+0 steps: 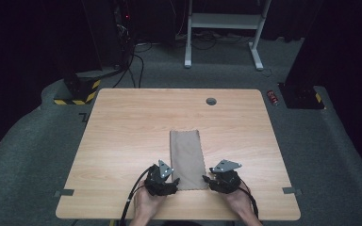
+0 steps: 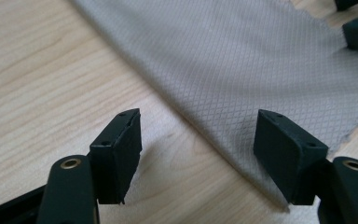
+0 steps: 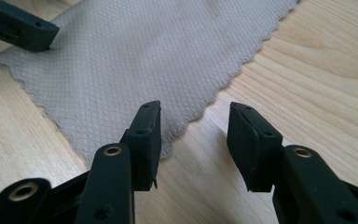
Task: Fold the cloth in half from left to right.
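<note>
Folded beige waffle-weave cloth [image 1: 187, 159] flat on wooden table [image 1: 122, 132]. Left gripper [image 2: 196, 148] and right gripper [image 3: 193, 140] at cloth's near corners, both jaws apart; contact seemingly none.

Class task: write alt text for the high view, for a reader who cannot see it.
A beige cloth lies flat on a wooden table. A person's left gripper and right gripper sit at its two near corners, jaws open.

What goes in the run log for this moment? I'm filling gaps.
cloth: flat on table | left gripper: open, near-left corner | right gripper: open, near-right corner
</note>
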A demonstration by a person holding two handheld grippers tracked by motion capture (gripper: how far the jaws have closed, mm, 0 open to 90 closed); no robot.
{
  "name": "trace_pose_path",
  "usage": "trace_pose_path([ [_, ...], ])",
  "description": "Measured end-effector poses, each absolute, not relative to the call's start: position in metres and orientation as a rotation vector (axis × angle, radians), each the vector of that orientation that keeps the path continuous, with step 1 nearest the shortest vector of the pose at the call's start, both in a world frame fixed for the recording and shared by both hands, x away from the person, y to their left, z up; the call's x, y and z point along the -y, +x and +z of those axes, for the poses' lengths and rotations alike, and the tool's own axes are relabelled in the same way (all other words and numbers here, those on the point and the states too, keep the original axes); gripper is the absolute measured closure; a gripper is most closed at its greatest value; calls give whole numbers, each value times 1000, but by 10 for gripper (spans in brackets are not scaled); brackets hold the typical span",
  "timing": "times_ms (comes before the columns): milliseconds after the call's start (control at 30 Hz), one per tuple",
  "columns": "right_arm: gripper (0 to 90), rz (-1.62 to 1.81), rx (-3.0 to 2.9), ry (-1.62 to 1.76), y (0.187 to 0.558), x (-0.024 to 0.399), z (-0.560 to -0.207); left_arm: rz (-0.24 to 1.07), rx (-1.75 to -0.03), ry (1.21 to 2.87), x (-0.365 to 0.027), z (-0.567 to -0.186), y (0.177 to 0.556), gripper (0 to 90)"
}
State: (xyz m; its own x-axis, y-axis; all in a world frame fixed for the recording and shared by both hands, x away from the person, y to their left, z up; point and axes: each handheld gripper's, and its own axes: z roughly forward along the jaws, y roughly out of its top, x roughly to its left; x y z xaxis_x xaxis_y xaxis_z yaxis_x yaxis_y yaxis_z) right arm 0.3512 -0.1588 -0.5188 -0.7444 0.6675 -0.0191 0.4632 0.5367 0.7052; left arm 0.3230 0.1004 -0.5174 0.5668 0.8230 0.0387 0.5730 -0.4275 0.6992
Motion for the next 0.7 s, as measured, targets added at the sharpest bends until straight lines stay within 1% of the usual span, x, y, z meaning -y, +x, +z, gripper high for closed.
trace_pose_path([
  [233,536,1017,-2494,960,351,166,-518,504,-1112,2151,-103,-518,321,336],
  [333,544,1085,-2492,992,353,169,-513,518,-1110,2138,-104,-519,318,341],
  [433,549,1131,-2482,1000,354,166,-508,512,-1114,2139,-106,-519,318,342],
  [600,550,1081,-2512,966,354,156,-509,478,-1139,2113,-112,-520,316,344],
  [700,550,1064,-2532,951,351,156,-508,487,-1126,2098,-115,-522,313,350],
])
